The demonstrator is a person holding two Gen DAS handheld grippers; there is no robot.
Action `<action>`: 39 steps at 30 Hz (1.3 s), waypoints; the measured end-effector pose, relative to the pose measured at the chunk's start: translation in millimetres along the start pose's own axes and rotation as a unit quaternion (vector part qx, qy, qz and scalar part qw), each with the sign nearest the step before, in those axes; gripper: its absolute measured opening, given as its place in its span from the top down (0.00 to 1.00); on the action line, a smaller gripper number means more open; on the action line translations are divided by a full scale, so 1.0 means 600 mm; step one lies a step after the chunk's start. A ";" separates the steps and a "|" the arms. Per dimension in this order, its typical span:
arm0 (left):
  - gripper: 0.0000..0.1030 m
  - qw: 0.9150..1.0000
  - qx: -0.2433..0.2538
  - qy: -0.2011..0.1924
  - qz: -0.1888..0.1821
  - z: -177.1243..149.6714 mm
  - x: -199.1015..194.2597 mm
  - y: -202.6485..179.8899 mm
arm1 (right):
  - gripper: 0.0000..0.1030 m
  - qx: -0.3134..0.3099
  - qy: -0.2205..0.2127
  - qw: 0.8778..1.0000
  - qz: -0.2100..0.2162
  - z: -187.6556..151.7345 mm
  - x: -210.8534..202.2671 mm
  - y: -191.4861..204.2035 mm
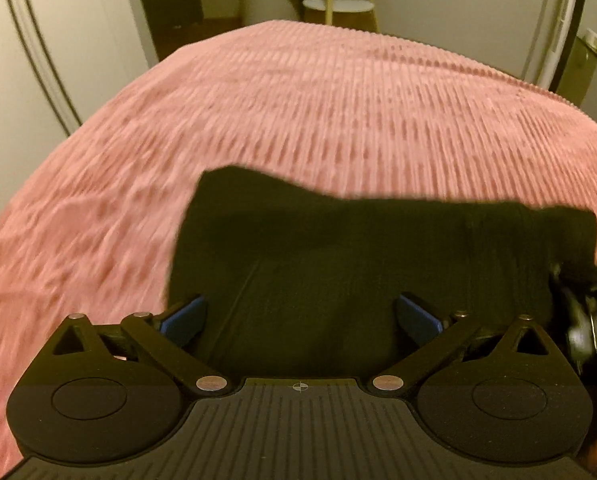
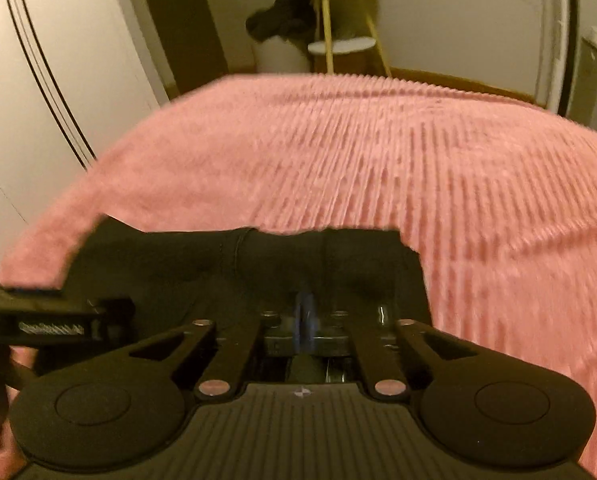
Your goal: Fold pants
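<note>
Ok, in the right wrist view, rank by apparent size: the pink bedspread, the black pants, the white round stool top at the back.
1. pink bedspread
2. black pants, partly hidden by the right gripper
3. white round stool top, though far away, so it looks smaller than it really is

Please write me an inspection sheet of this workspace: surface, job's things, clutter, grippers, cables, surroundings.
Surface: pink ribbed bedspread covering a bed; both views are motion-blurred.
Job's things: black fabric pants lying in a dark mass on the near part of the bedspread, under both grippers.
Clutter: nothing seen on the bedspread besides the pants.
Grippers: left gripper open, blue pads wide apart over the pants; right gripper shut, with pants fabric bunched at its tips, apparently pinched.
Cables: nothing seen.
Surroundings: white wardrobe doors on the left; a small round white side table with yellow legs beyond the bed; a dark heap of cloth beside it.
</note>
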State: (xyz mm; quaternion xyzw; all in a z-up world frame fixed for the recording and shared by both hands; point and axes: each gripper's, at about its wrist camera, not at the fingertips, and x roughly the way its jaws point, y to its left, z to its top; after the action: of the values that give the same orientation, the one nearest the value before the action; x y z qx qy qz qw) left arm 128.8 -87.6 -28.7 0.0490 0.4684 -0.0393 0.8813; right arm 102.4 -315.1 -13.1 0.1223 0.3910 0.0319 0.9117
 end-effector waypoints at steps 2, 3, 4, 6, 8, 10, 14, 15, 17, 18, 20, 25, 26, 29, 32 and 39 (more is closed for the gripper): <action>0.00 1.000 0.004 0.002 0.004 -0.027 -0.028 0.013 | 0.61 0.036 -0.015 0.999 0.031 -0.030 -0.055 -0.019; 0.00 1.000 0.005 0.000 0.008 -0.042 -0.040 0.019 | 0.48 0.051 -0.020 0.998 0.033 -0.051 -0.078 -0.028; 0.00 1.000 0.006 -0.003 0.013 -0.056 -0.051 0.024 | 0.46 0.061 -0.018 0.998 0.028 -0.068 -0.094 -0.035; 0.00 1.000 0.005 -0.004 0.025 -0.079 -0.067 0.031 | 0.46 0.081 0.002 0.996 0.026 -0.106 -0.110 -0.050; 0.00 0.999 0.002 -0.003 0.032 -0.094 -0.074 0.035 | 0.46 0.103 0.032 0.994 0.032 -0.126 -0.106 -0.066; 0.00 0.999 -0.005 0.001 0.032 -0.104 -0.075 0.042 | 0.45 0.143 0.034 0.988 0.043 -0.125 -0.108 -0.083; 0.00 0.999 -0.032 0.011 0.036 -0.119 -0.077 0.062 | 0.39 0.173 0.040 0.983 0.045 -0.125 -0.093 -0.099; 0.00 0.999 -0.037 0.013 0.036 -0.122 -0.078 0.066 | 0.37 0.184 0.047 0.981 0.049 -0.128 -0.087 -0.103; 0.00 0.998 -0.044 0.014 0.036 -0.128 -0.081 0.073 | 0.36 0.195 0.049 0.978 0.063 -0.125 -0.082 -0.108; 0.00 0.998 -0.049 0.012 0.037 -0.132 -0.082 0.078 | 0.36 0.200 0.052 0.976 0.069 -0.124 -0.080 -0.112; 0.00 0.997 -0.063 0.014 0.031 -0.137 -0.081 0.088 | 0.36 0.214 0.053 0.972 0.084 -0.125 -0.076 -0.118; 0.00 0.993 -0.116 0.020 -0.001 -0.150 -0.076 0.118 | 0.41 0.237 0.049 0.966 0.095 -0.124 -0.073 -0.128; 0.00 0.993 -0.120 0.020 -0.002 -0.151 -0.076 0.120 | 0.41 0.239 0.050 0.965 0.098 -0.122 -0.072 -0.129; 0.00 0.993 -0.119 0.020 0.001 -0.150 -0.076 0.116 | 0.40 0.232 0.060 0.965 0.106 -0.114 -0.056 -0.125; 0.00 0.993 -0.114 0.018 0.002 -0.151 -0.077 0.112 | 0.40 0.233 0.071 0.963 0.118 -0.109 -0.036 -0.123; 0.00 0.991 -0.128 0.026 -0.005 -0.154 -0.070 0.121 | 0.54 0.205 0.073 0.969 0.115 -0.106 -0.020 -0.106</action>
State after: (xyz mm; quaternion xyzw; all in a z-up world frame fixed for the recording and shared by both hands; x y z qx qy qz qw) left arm 37.8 -3.3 -41.9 -0.0653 0.4930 0.0180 0.8674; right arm 46.1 -366.1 -62.6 0.3484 0.4381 0.0642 0.8262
